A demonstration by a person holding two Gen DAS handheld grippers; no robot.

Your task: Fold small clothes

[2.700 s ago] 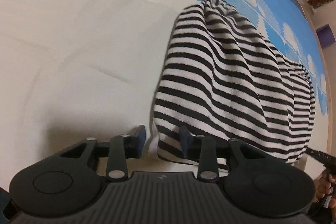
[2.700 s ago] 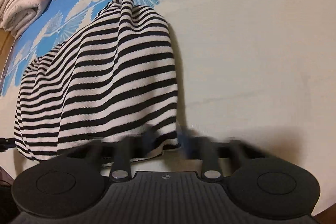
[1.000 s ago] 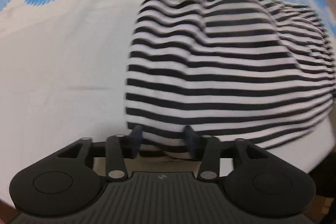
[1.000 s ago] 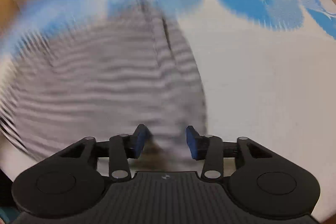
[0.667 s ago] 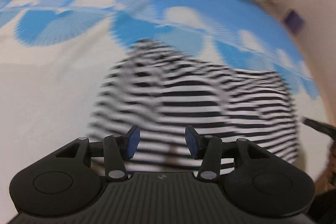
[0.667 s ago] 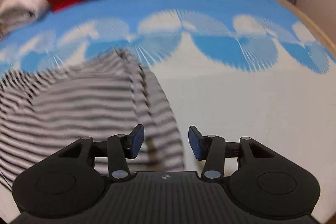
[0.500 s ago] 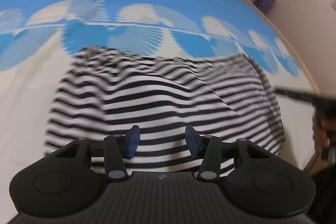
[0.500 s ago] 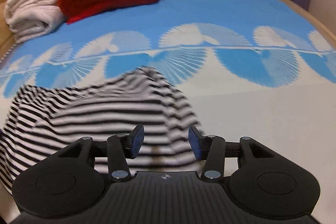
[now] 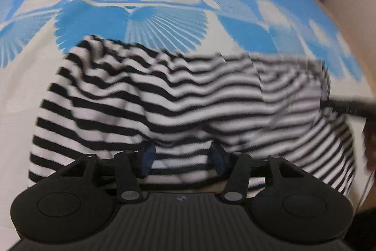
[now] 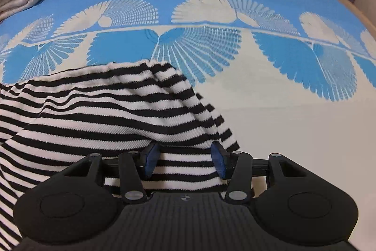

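Blurring hides striped garment (image 9: 164, 98) detail behind left hand-held gripper (image 9: 183, 158).

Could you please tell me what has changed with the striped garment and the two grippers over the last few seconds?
The striped garment was lying as a long strip running away from the grippers; it now lies crosswise as a wider folded bundle. The left gripper and right gripper, earlier at its near corners, now have their jaws open above it. The garment stays on the blue-and-white bedspread.
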